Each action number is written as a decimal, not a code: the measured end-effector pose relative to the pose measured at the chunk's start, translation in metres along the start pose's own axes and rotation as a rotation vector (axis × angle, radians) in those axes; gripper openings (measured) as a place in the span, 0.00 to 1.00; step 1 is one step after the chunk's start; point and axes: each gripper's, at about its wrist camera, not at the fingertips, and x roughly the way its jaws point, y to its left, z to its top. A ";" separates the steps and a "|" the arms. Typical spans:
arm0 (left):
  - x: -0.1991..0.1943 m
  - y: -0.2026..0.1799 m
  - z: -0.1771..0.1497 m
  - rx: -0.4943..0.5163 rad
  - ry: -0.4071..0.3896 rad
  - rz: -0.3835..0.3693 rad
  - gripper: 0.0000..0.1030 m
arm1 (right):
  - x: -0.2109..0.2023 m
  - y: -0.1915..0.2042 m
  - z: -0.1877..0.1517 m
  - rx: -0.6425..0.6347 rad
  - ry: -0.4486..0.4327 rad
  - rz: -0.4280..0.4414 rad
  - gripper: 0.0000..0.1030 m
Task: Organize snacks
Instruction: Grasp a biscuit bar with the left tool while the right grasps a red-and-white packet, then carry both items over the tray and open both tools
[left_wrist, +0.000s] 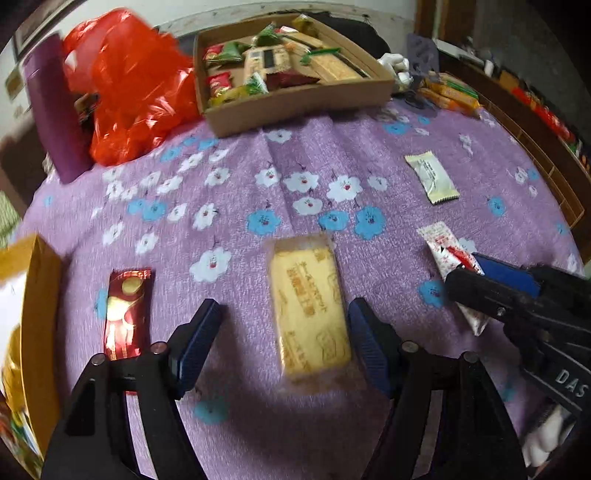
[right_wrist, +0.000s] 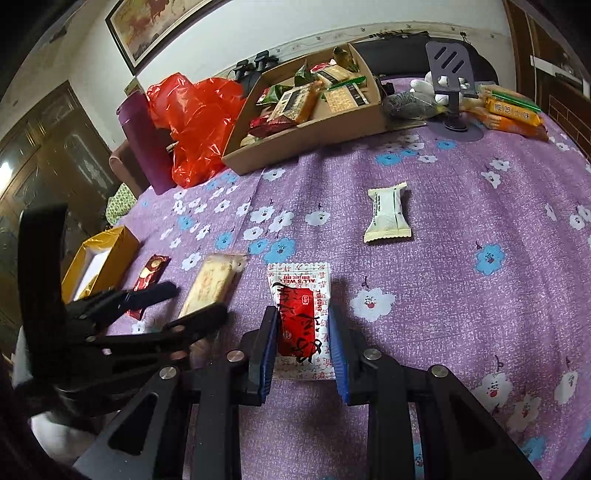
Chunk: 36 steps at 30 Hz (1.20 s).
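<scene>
My left tongs (left_wrist: 284, 325) are spread wide around the yellow biscuit pack (left_wrist: 309, 314), not touching, while my right tongs (right_wrist: 303, 332) straddle the red-and-white snack packet (right_wrist: 301, 321), seemingly just touching its edges.

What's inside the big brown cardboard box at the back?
The big brown cardboard box holds a pile of wrapped snacks: green triangular packets, tan biscuit packs and dark red wrappers. Whatever lies beneath that pile, and behind the near wall, is hidden.
</scene>
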 end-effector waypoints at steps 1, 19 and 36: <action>0.000 -0.001 0.000 0.005 -0.001 -0.015 0.58 | 0.000 0.000 -0.001 -0.001 -0.002 0.000 0.27; -0.092 0.077 -0.055 -0.278 -0.160 -0.196 0.30 | -0.004 0.013 -0.008 -0.041 -0.052 0.013 0.27; -0.162 0.222 -0.164 -0.613 -0.281 0.065 0.31 | -0.018 0.167 -0.034 -0.248 -0.002 0.200 0.26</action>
